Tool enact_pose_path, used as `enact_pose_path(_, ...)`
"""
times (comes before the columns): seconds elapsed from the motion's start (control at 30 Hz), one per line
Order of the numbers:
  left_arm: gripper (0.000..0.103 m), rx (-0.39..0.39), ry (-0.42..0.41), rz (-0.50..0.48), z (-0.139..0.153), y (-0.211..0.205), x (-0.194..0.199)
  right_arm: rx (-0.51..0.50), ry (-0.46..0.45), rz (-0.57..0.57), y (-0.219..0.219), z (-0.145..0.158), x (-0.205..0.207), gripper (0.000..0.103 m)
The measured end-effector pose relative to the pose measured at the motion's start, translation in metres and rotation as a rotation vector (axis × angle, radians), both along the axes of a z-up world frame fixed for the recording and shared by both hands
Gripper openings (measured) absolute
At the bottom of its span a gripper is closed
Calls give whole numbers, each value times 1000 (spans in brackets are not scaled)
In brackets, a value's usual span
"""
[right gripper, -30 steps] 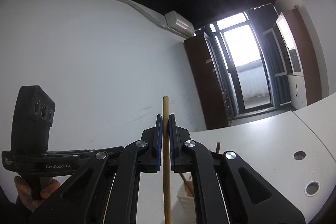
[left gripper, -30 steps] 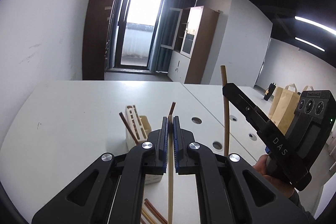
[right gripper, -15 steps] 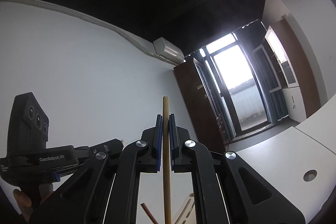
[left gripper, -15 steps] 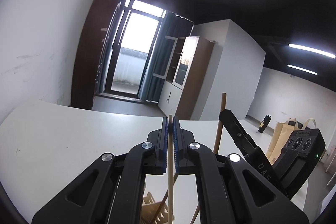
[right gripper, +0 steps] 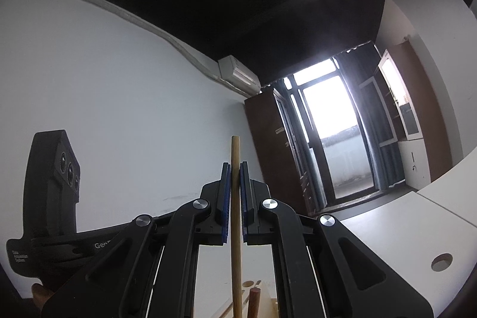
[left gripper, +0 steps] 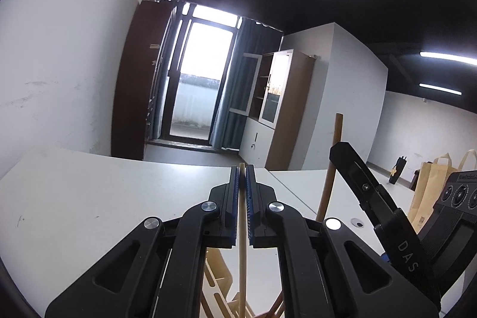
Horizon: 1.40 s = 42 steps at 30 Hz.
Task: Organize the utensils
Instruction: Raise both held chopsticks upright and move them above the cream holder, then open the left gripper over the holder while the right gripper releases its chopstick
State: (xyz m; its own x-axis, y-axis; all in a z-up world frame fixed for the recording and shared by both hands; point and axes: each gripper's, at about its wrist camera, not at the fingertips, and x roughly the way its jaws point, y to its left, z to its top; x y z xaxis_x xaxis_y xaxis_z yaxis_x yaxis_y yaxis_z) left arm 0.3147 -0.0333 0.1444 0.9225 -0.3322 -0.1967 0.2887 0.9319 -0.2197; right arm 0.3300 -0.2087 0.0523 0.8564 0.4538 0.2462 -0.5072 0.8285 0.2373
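Wooden utensil holder with brown sticks, left tool gripping pale chopstick, right tool gripping brown chopstick

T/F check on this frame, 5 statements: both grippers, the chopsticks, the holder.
1. The left gripper is shut on a pale chopstick. True.
2. The right gripper is open and empty. False: it is shut on a tan chopstick.
3. The tan chopstick's top end rises past the right gripper's fingertips. True.
4. The wooden holder sits above both grippers. False: it is below them, at the bottom of each view.
5. The holder is empty. False: a dark brown stick stands in it.
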Motion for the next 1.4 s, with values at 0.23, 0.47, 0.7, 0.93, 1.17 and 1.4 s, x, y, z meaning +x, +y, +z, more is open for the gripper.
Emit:
enact_pose_path(0.23,4,13,6,33,-9,9,-8,-132,-38,-30,8,-6,-33,7)
enact_pose_path(0.47,4,52,39,44,-16,10,-20,-268,28,-59,19,-21,-52,7)
enact_pose_path(0.7,5,59,120,64,-20,21,-31,-307,173,-44,20,-33,-47,7)
enact_pose_path(0.93,7,39,202,47,-22,35,-38,-316,248,-43,20,-34,-59,13)
enact_pose_path(1.17,75,5,201,90,-21,63,-81,-274,276,-42,4,-29,-99,64)
enact_pose_path(1.4,89,60,426,151,-78,83,-109,-354,468,35,14,-68,-102,71)
